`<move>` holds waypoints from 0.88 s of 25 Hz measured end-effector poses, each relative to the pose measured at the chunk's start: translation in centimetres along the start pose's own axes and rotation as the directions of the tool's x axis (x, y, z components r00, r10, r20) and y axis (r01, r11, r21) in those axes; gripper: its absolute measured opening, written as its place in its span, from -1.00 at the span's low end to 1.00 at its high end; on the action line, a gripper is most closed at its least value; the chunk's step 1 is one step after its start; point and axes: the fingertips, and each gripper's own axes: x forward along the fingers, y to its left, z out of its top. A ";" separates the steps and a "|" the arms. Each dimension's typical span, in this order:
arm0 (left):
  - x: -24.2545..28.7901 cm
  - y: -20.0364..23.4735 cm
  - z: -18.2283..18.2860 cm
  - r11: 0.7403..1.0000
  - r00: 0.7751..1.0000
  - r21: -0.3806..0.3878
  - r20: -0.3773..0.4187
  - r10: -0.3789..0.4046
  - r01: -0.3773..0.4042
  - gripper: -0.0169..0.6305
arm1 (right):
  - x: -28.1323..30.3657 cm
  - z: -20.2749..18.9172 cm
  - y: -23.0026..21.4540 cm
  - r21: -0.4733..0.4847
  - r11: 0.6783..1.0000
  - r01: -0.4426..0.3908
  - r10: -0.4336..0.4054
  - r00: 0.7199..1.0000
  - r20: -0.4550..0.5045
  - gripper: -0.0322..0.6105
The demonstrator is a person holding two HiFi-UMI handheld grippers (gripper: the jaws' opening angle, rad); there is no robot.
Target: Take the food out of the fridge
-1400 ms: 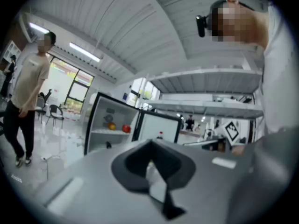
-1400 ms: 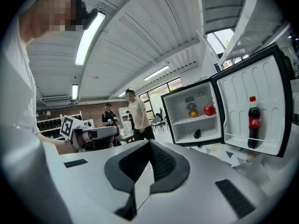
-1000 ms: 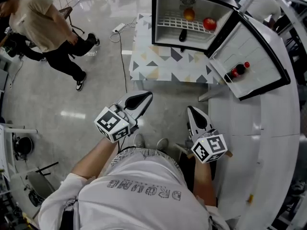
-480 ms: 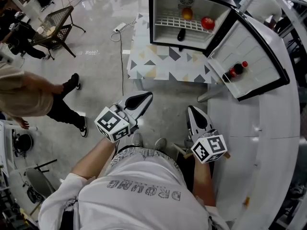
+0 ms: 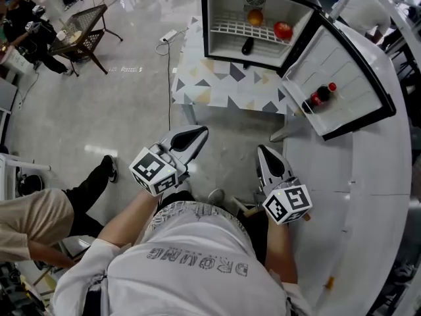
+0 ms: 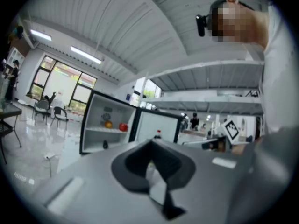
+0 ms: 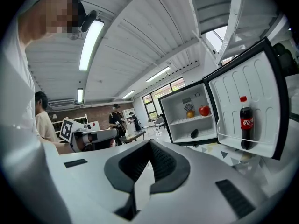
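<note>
A small fridge [image 5: 217, 18] stands open on a table with a triangle-patterned cloth [image 5: 223, 87], some way ahead of both grippers. On its wire shelf lie an orange [image 5: 255, 18] and a red apple [image 5: 283, 29]; a dark oval item [image 5: 247, 46] lies below them. A cola bottle [image 5: 318, 96] stands in the open door's rack [image 5: 342, 84]. My left gripper [image 5: 194, 137] and right gripper [image 5: 265, 155] are held near my body, both shut and empty. The right gripper view shows the orange [image 7: 190, 114], apple [image 7: 204, 110], dark item [image 7: 194, 134] and bottle [image 7: 246, 122].
A long white curved counter [image 5: 381, 176] runs along the right, beside the open door. A person [image 5: 39, 222] is at the lower left. A mesh chair [image 5: 82, 31] stands at the upper left, and a cable [image 5: 168, 58] trails over the floor left of the table.
The fridge has shifted slightly up and left in the head view as I move. The bystander has walked from the upper left to the lower left. Both grippers stay shut.
</note>
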 end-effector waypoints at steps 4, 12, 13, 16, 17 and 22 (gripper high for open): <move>0.2 -0.4 -0.2 1.000 1.000 -0.001 0.000 0.011 -0.011 -0.93 | -0.5 -0.2 -0.5 -0.001 1.000 -0.006 0.006 1.000 -0.006 -0.92; 1.3 -0.1 -0.2 1.000 1.000 0.003 0.002 0.005 -0.005 -0.93 | -0.3 -0.5 -1.7 0.005 1.000 0.001 -0.001 1.000 -0.017 -0.92; 1.4 0.0 -0.2 1.000 1.000 0.003 0.001 0.003 -0.003 -0.93 | -0.2 -0.5 -1.8 0.007 1.000 0.003 -0.003 1.000 -0.017 -0.92; 1.8 0.7 -0.3 1.000 1.000 0.002 -0.003 0.000 0.000 -0.93 | 0.4 -0.5 -2.2 0.013 1.000 0.008 -0.008 1.000 -0.020 -0.92; 2.0 1.0 -0.3 1.000 1.000 0.000 -0.004 -0.001 0.001 -0.93 | 0.7 -0.5 -2.3 0.015 1.000 0.009 -0.009 1.000 -0.023 -0.92; 2.6 3.3 -0.7 1.000 1.000 -0.013 -0.010 -0.005 0.005 -0.93 | 3.0 -0.8 -2.9 0.019 1.000 0.016 -0.016 0.999 -0.037 -0.92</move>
